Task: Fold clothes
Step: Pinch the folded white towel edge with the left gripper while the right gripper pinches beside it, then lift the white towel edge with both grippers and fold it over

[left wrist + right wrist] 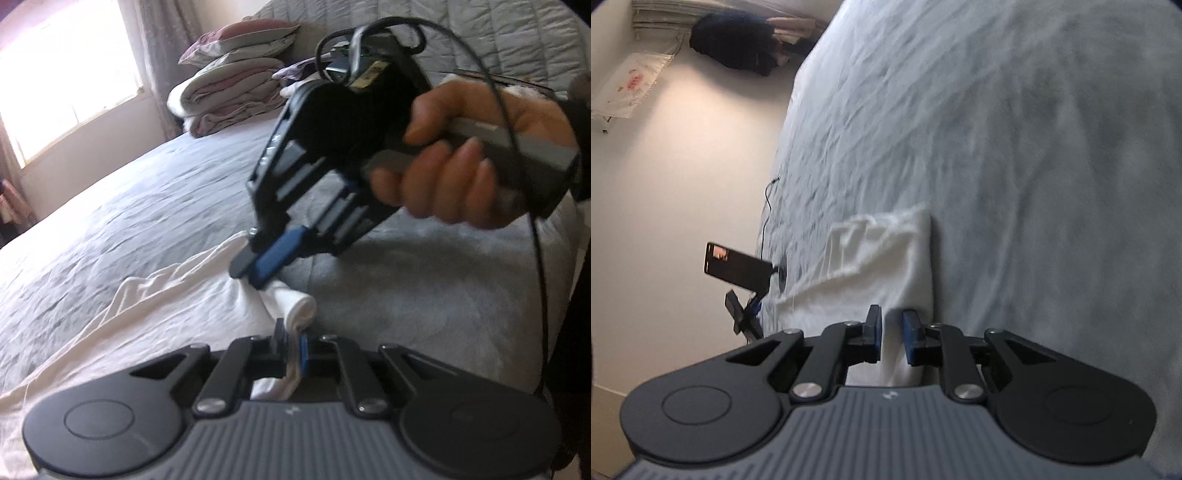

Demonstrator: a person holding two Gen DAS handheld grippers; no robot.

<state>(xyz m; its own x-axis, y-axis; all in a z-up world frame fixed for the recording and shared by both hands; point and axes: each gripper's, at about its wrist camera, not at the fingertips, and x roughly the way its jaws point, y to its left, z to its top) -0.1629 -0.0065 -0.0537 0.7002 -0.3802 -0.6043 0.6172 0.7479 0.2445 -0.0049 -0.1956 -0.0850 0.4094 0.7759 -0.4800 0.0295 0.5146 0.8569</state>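
Left wrist view: the left tongs (pixel 291 341) pinch a bunched edge of a white garment (pixel 166 325) spread on a grey bed (pixel 147 206). The right tongs (pixel 255 267), held by a hand (pixel 461 155), clamp the same edge just beyond.

Right wrist view: the right tongs (pixel 890 332) grip white cloth (pixel 879 258) over the bed (pixel 1034 147); a phone (pixel 737 266) stands nearby.
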